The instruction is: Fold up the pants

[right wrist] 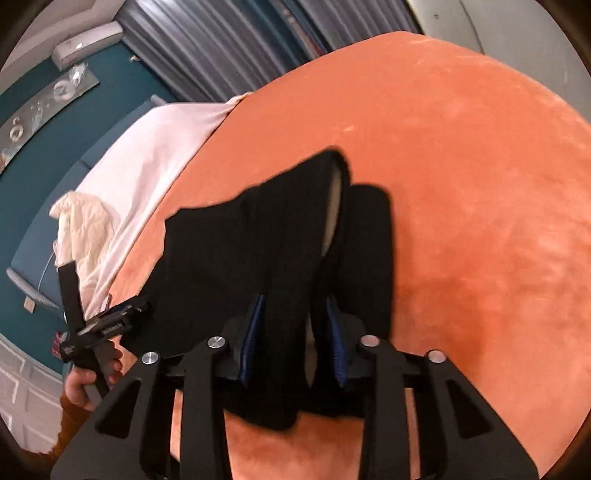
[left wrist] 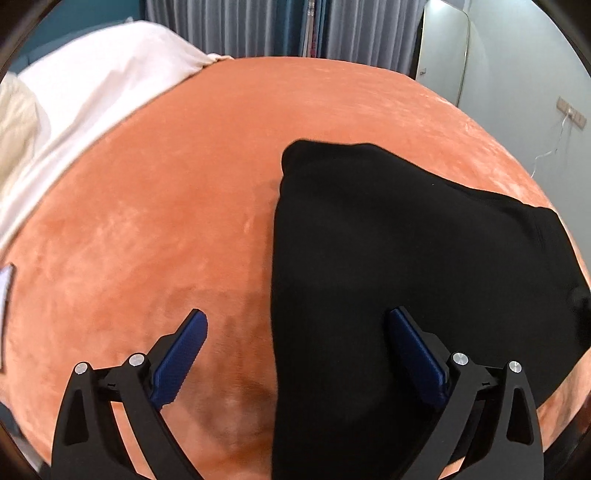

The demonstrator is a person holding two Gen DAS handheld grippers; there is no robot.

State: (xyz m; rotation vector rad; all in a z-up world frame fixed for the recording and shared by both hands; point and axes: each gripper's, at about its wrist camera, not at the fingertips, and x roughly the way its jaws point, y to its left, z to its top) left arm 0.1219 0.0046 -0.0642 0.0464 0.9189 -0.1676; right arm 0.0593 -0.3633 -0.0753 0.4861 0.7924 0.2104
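Right claw (right wrist: 293, 343) is clamped on a bunched handful of the black fabric pants (right wrist: 258, 240), lifting that end off the big orange velvety bedspread (right wrist: 480, 184), while the left claw (left wrist: 295, 350) hangs spread wide with nothing in it, one blue pad over the pants' (left wrist: 406, 240) edge. Rest of the pants lies flat on the bedspread (left wrist: 166, 203). Around it: white sheet (left wrist: 92, 92), cream quilted pillow (right wrist: 85, 229), grey curtains (left wrist: 240, 26); no readable writing anywhere.
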